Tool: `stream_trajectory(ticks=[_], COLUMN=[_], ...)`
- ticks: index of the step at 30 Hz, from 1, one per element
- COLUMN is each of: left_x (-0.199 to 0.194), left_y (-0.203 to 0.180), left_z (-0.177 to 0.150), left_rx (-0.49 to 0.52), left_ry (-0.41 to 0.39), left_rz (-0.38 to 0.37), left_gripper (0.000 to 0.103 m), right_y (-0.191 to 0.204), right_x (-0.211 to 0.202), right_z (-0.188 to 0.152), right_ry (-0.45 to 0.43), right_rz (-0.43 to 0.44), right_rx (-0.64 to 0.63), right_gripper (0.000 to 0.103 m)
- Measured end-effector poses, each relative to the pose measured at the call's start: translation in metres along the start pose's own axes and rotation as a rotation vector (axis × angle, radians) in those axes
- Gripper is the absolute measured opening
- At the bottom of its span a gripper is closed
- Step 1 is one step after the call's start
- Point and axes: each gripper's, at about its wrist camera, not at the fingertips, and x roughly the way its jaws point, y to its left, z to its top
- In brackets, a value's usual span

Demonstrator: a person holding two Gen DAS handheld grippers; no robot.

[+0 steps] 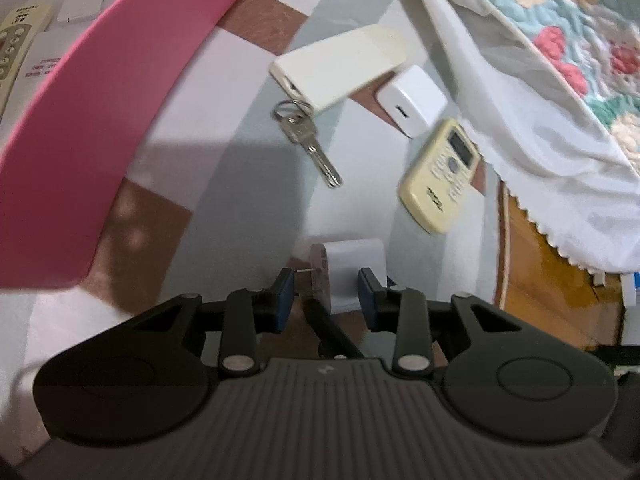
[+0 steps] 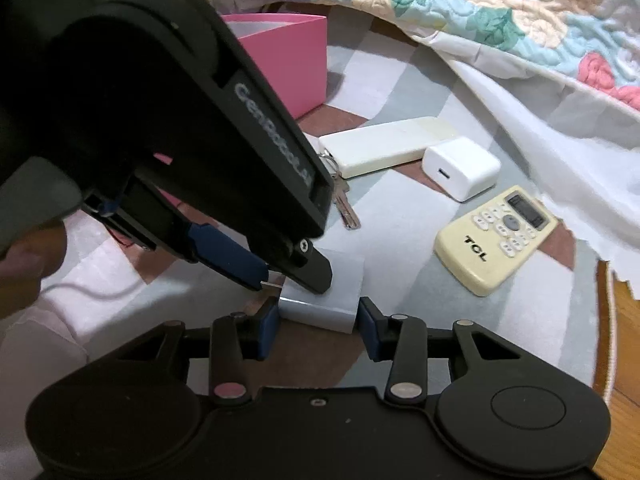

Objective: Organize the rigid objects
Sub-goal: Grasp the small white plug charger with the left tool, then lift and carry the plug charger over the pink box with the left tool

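A white charger block (image 1: 354, 270) (image 2: 332, 292) lies on the patchwork cloth. My left gripper (image 1: 326, 296) is open around it, and appears in the right wrist view (image 2: 294, 276) with its fingertips touching the block's top. My right gripper (image 2: 318, 328) is open with its jaws at either side of the block's near end. Beyond lie a silver key (image 1: 316, 150) (image 2: 344, 206) on a ring, a white power bank (image 1: 336, 68) (image 2: 384, 146), a second white charger (image 1: 412, 100) (image 2: 462, 168) and a cream TCL remote (image 1: 442, 176) (image 2: 496, 238).
A pink box (image 1: 80, 120) (image 2: 288, 64) stands at the left, with a cream remote (image 1: 12, 40) and white items inside. A floral quilt (image 1: 560, 20) (image 2: 480, 12) with white lining drapes at the right. A wooden floor (image 1: 560, 280) shows past the cloth edge.
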Motion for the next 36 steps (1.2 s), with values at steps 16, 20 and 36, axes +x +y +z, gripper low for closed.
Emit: stream_trajectory(ticks=[16,20,36], left_x=[-0.116,-0.139,-0.208], left_y=[-0.031,-0.027,0.030], left_z=[-0.035,-0.032,0.033], left_rx=[0.123,0.133,-0.044], left_ry=[-0.135,-0.180,-0.243], left_rz=[-0.022,-0.011,0.019], left_gripper=[0.033,0.033,0.034], right_y=[0.026,0.036,0.083], right_x=[-0.095,-0.105,-0.093], right_z=[0.024,0.038,0.145], right_ry=[-0.143,-0.191,-0.257], right_rz=[-0.002,0.011,0.124], right_rx=[-0.116,-0.192,-0.323], right_gripper=[0.047,0.047,0.045])
